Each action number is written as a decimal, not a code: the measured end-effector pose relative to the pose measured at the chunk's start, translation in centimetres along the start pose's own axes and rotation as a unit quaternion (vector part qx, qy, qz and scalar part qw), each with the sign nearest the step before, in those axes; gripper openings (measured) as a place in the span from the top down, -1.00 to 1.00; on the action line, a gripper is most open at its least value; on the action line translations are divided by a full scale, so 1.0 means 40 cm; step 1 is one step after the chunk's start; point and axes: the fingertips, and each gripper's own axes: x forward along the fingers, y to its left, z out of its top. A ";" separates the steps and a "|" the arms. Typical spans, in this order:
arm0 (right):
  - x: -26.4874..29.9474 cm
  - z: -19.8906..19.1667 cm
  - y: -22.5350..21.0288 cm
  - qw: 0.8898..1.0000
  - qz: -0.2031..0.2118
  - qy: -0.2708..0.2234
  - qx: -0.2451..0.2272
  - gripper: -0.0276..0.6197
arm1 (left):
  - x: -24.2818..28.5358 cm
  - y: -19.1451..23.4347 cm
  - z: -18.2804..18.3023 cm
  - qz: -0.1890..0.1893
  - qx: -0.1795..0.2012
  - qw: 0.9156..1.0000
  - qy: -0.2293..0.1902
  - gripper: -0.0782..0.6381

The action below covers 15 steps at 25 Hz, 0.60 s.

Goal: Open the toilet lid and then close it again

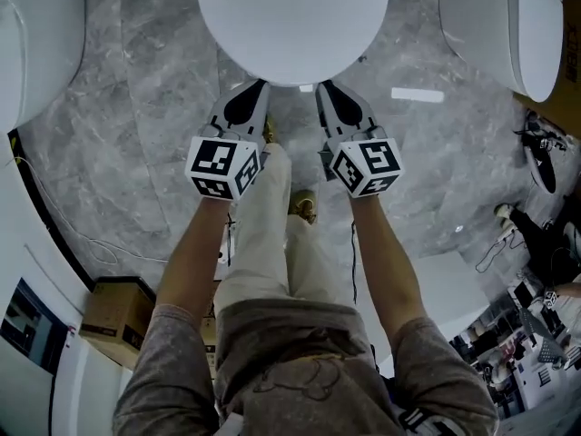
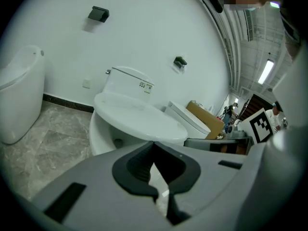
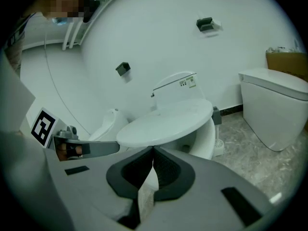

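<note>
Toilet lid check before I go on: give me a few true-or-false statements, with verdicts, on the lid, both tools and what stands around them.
1. The toilet lid lies down over the bowl. True.
2. The left tool is clamped on the lid's rim. False: its jaws are together with nothing between them.
3. The right tool has its jaws together and holds nothing. True.
4. This is the only toilet in view. False: another toilet stands at the left of the head view, and one more at the right.
</note>
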 end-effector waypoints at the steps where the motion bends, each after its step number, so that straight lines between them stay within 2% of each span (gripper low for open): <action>1: -0.012 0.037 0.009 1.000 -0.002 -0.005 0.003 0.83 | -0.011 -0.013 0.037 -0.001 0.002 1.000 -0.001 0.76; 7: -0.059 0.314 0.051 0.999 -0.018 -0.047 0.007 0.83 | -0.053 -0.083 0.312 -0.008 0.007 0.999 -0.041 0.76; 11: -0.044 0.480 0.060 0.998 -0.029 -0.046 -0.011 0.83 | -0.052 -0.102 0.483 -0.002 0.022 0.998 -0.056 0.76; 15: -0.037 0.620 0.055 0.998 -0.023 -0.054 -0.014 0.83 | -0.028 -0.113 0.620 0.005 0.026 0.998 -0.062 0.76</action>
